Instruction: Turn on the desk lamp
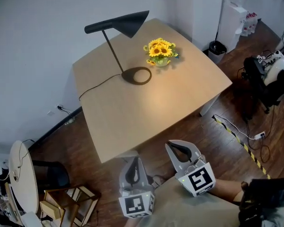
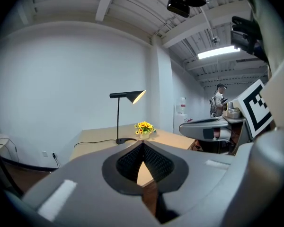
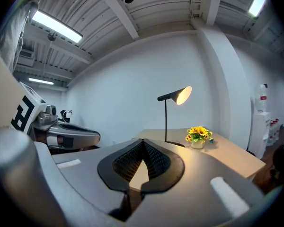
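Note:
The black desk lamp (image 1: pixel 118 23) stands at the back of the tan table (image 1: pixel 132 122) on a round base (image 1: pixel 137 75). Its cone shade glows and throws warm light over the tabletop; it also shows lit in the left gripper view (image 2: pixel 128 96) and the right gripper view (image 3: pixel 176 96). A cord runs from the base to the table's left edge. My left gripper (image 1: pixel 132 161) (image 2: pixel 143 144) and right gripper (image 1: pixel 173 146) (image 3: pixel 143 142) hover off the table's near edge, close to my body. Both are shut with nothing between the jaws.
A small pot of yellow flowers (image 1: pixel 161 50) sits right of the lamp base. A water dispenser (image 1: pixel 234 18) and a bin (image 1: pixel 217 48) stand at the back right. A dark chair (image 1: pixel 270 79) and floor cables (image 1: pixel 241 141) lie right; a wooden frame (image 1: pixel 71 200) lies left.

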